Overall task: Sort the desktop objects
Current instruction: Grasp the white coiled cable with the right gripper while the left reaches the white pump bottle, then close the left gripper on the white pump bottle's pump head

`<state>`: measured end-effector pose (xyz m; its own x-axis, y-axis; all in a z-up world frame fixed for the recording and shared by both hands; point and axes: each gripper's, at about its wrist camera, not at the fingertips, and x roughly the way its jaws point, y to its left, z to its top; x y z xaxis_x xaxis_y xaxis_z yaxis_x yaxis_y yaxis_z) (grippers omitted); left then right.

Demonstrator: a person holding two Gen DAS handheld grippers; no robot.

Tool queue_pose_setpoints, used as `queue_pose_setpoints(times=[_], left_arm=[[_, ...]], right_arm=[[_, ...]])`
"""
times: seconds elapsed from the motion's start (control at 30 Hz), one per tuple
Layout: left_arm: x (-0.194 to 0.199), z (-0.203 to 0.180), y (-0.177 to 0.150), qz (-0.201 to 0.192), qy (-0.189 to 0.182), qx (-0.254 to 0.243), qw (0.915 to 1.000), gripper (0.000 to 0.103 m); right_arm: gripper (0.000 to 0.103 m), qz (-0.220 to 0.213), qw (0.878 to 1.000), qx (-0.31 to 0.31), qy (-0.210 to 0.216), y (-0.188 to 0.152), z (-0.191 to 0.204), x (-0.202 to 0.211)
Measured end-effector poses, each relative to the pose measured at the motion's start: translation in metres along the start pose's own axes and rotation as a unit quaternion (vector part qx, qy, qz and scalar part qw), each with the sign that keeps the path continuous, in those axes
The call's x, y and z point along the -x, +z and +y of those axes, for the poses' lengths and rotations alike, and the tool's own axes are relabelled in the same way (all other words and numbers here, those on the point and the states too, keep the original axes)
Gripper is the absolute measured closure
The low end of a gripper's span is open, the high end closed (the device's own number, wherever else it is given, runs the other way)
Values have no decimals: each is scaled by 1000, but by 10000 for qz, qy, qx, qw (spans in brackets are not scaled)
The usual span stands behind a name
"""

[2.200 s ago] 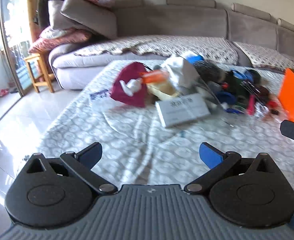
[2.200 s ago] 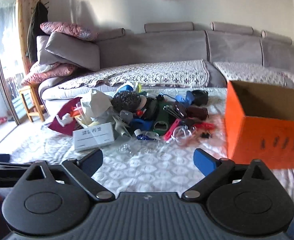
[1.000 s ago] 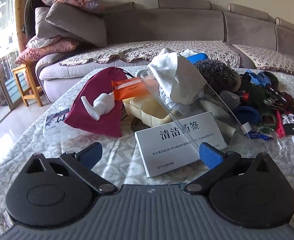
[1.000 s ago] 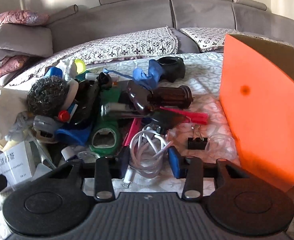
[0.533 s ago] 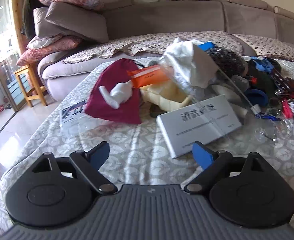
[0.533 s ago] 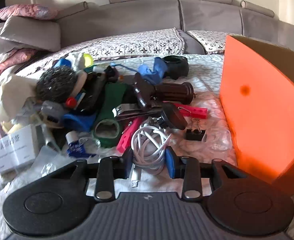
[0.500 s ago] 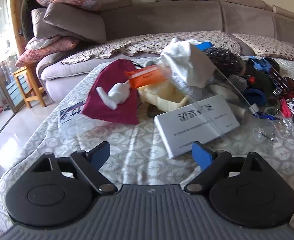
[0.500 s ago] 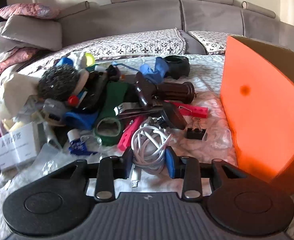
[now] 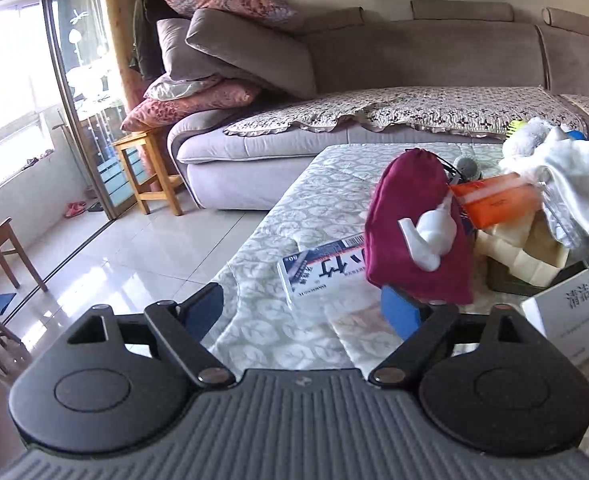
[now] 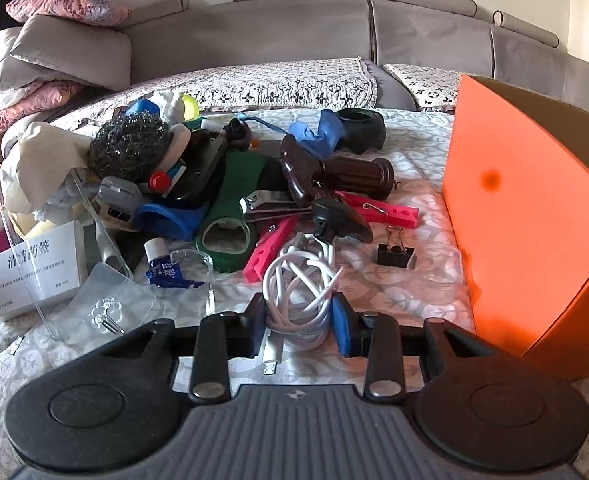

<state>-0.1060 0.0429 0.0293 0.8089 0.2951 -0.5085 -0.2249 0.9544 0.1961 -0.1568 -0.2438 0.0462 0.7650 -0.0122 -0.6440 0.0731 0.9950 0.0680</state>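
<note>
My right gripper (image 10: 299,324) is low over the patterned tablecloth, its blue pads shut on a coiled white cable (image 10: 298,280). The cable's plug end hangs out below the pads. An orange cardboard box (image 10: 526,208) stands close on the right. My left gripper (image 9: 302,310) is near the table's left edge. Its jaws are wide and closing, and nothing is pressed between them. Just ahead of it lie a flat printed packet (image 9: 322,268) and a maroon pouch (image 9: 410,200) with a small white bottle (image 9: 430,236) on it.
A heap lies beyond the cable: a black binder clip (image 10: 392,254), pink pegs (image 10: 382,210), a green opener (image 10: 230,216), steel wool (image 10: 128,146) and a white labelled box (image 10: 38,272). A grey sofa (image 9: 414,60) is behind. The table's edge (image 9: 254,240) drops to tiled floor on the left.
The left view has swung left, so the heap now sits at its right edge, and its jaws have narrowed a little. The right pads closed onto the cable, then held still.
</note>
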Motion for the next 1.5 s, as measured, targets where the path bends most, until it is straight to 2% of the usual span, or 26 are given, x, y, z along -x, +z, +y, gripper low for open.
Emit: queue_pose_setpoints(times=[0.1, 0.2, 0.27, 0.37, 0.47, 0.57, 0.63, 0.7, 0.77, 0.87, 1.13, 1.2, 1.3, 1.5], left_arm=[[-1, -12, 1, -255, -487, -218, 9982, 19], [-4, -29, 3, -444, -728, -556, 9948, 28], [-13, -32, 7, -434, -841, -557, 9940, 28], [-32, -32, 12, -167, -875, -392, 9953, 40], [-37, -25, 8, 61, -902, -228, 9956, 47], [-28, -23, 7, -26, -858, -205, 9961, 47], [-14, -21, 8, -347, -769, -136, 9963, 48], [-7, -22, 12, -640, -918, -176, 9936, 48], [-15, -28, 13, -494, -1085, -301, 9924, 47], [-22, -33, 11, -326, -1188, -397, 9916, 57], [-31, -36, 11, -204, -1268, -320, 9912, 59], [-30, -40, 10, -143, -1307, -338, 9907, 74], [-22, -41, 9, -78, -1318, -345, 9907, 84], [11, -36, 8, -135, -1219, -215, 9922, 84]], right_arm=[[71, 9, 10000, 15, -16, 0, 1, 0], [71, 25, 10000, 20, -18, 0, 2, 0], [71, 36, 10000, 31, -7, -1, 2, 1], [71, 51, 10000, 31, 14, -1, 3, 2], [71, 57, 10000, 18, 30, -1, 3, 3], [71, 58, 10000, 10, 40, -2, 3, 3], [70, 61, 10000, 13, 47, -2, 3, 4], [70, 62, 10000, 17, 53, -2, 3, 4], [70, 62, 10000, 26, 40, -2, 4, 4], [70, 61, 10000, 30, 43, -2, 4, 4], [70, 59, 10000, 55, 34, -2, 5, 2], [71, 54, 10000, 74, 25, -2, 5, 2], [71, 20, 9999, 105, 54, -2, 6, 6], [72, -137, 9997, 164, 142, 1, 7, 26]])
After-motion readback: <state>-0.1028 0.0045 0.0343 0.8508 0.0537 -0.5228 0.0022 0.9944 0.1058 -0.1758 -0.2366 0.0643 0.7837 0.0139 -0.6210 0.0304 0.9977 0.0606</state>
